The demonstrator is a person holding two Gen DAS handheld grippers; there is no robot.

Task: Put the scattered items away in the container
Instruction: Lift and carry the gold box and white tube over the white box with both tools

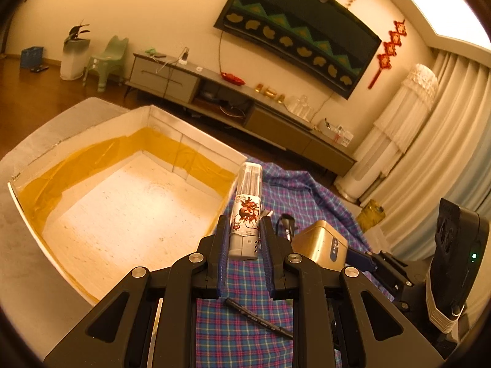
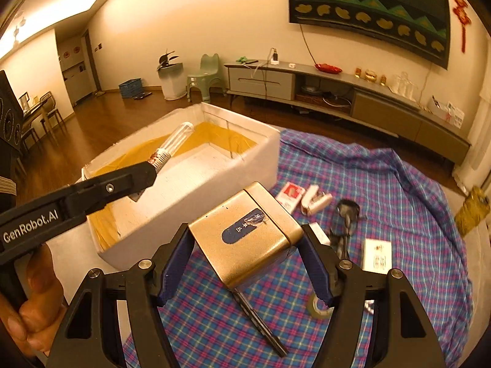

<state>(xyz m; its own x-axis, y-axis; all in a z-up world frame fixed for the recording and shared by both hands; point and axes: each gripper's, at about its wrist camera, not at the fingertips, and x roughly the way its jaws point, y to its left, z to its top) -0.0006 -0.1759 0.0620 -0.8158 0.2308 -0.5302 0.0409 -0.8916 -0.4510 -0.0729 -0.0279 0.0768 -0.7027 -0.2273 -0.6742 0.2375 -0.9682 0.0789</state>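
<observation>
Container: white foam box with yellow tape round its inner walls, sitting on the worktop at the left edge of the checked cloth; nothing lies on its floor.
Cloth: blue and pink checked fabric spread over the worktop, carrying the scattered items.
Right tool: jaws spread wide either side of the gold tin; whether the pads touch it I cannot tell.
Left tool: clamped on the lower end of the printed tube, held beside the box's near wall.
Gold tin: square, with a dark blue label on its lid, tilted, between the right tool's pads.
Tube: clear top, red and white print, grey base, lifted clear of the cloth and pointing away from the left tool.
Black pen: lying on the cloth below the tin.
Small items: red and white pack, white stapler-like piece, dark glasses, white card box and tape roll, all on the cloth right of the tin.
</observation>
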